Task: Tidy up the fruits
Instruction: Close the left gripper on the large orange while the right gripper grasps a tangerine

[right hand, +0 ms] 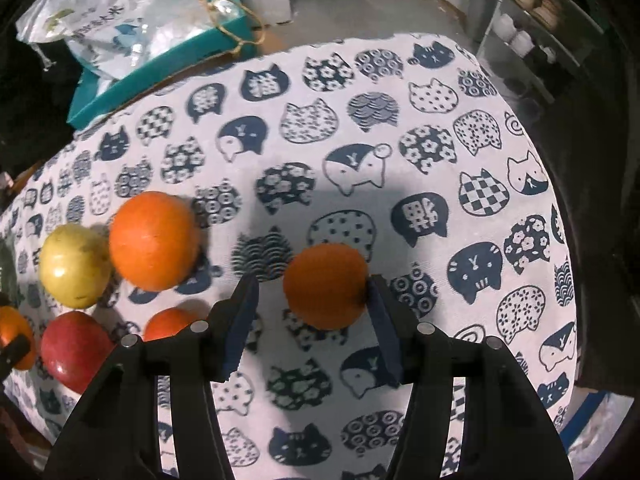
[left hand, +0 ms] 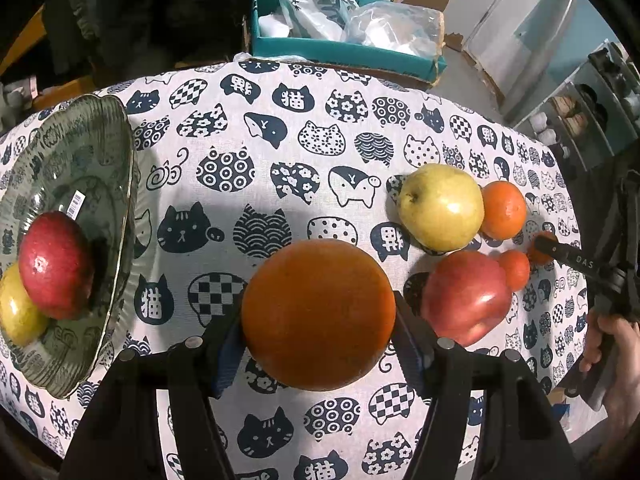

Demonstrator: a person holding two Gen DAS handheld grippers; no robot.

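My left gripper (left hand: pixel 319 320) is shut on a large orange (left hand: pixel 318 314) and holds it above the cat-print tablecloth (left hand: pixel 260 152). A green glass plate (left hand: pixel 100 152) at the left holds a red apple (left hand: pixel 54 264) and a yellow apple (left hand: pixel 18 312). A yellow apple (left hand: pixel 440 208), a red apple (left hand: pixel 466 296) and small oranges (left hand: pixel 503 210) lie on the cloth to the right. My right gripper (right hand: pixel 310 300) is open around a small orange (right hand: pixel 326 286); the right finger touches it, the left stands apart. It also shows in the left wrist view (left hand: pixel 560 250).
A teal box (left hand: pixel 344 46) with plastic bags stands beyond the table's far edge. A shelf unit (right hand: pixel 532 36) stands at the far right. In the right wrist view an orange (right hand: pixel 154 240), a yellow apple (right hand: pixel 74 266), a red apple (right hand: pixel 74 354) and another orange (right hand: pixel 170 322) lie left.
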